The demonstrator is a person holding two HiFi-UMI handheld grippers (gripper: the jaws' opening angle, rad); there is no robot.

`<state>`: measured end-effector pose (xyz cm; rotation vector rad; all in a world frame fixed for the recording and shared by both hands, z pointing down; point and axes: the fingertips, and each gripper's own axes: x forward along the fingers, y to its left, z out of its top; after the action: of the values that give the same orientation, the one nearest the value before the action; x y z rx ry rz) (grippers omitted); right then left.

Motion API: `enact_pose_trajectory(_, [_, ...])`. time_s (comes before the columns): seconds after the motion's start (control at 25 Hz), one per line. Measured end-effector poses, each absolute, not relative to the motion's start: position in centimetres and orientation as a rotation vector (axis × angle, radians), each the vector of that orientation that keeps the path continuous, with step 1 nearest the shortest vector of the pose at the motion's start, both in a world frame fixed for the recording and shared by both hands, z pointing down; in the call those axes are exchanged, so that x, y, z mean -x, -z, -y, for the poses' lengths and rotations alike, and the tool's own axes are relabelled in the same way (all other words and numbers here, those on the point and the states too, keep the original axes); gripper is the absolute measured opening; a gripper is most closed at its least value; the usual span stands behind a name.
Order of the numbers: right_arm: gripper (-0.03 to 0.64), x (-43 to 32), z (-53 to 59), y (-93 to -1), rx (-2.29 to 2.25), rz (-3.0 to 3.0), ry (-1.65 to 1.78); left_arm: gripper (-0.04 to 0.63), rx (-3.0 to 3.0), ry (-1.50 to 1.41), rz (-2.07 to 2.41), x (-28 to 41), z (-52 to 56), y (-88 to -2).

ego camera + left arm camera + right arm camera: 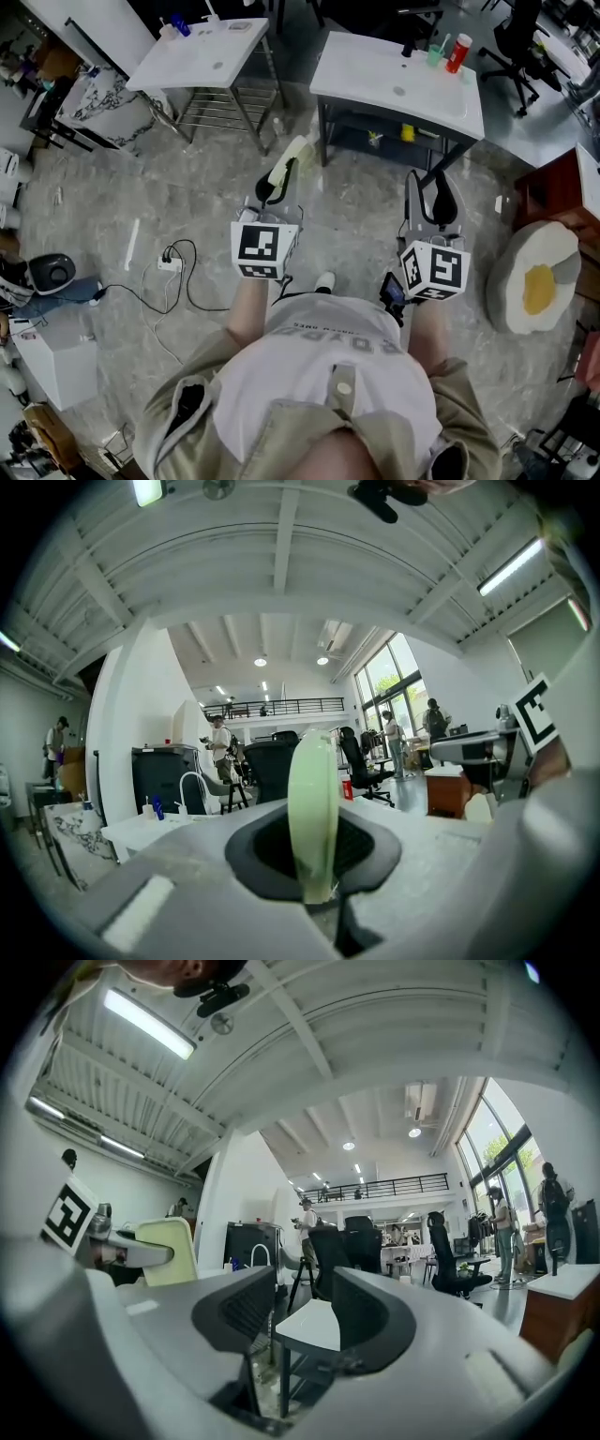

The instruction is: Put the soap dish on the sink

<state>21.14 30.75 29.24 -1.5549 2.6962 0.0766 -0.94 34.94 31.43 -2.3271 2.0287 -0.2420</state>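
Observation:
A pale green soap dish [288,157] is clamped edge-on in my left gripper [278,180], which is shut on it and held level above the floor. In the left gripper view the soap dish [313,799] stands upright between the dark pads. My right gripper [429,187] is open and holds nothing; in the right gripper view its jaws [305,1321] frame a corner of the white sink [311,1324]. That sink [398,89] stands on a dark frame just ahead of both grippers. A second white sink [202,52] stands at the far left.
A red and a green bottle [448,52] stand by the tap on the nearer sink. A power strip with cables [169,264] lies on the floor at left. An egg-shaped cushion [536,277] and a wooden cabinet [553,187] are at right.

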Motion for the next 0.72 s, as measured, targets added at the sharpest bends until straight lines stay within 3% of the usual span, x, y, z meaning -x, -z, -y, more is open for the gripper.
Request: enact_pose_trajectory(0.72, [0.178, -18.9, -20.5, -30.4, 1.636, -2.695, -0.083, 0.021, 2.370, 0.219, -2.019, 4.6, -24.4, -32.4])
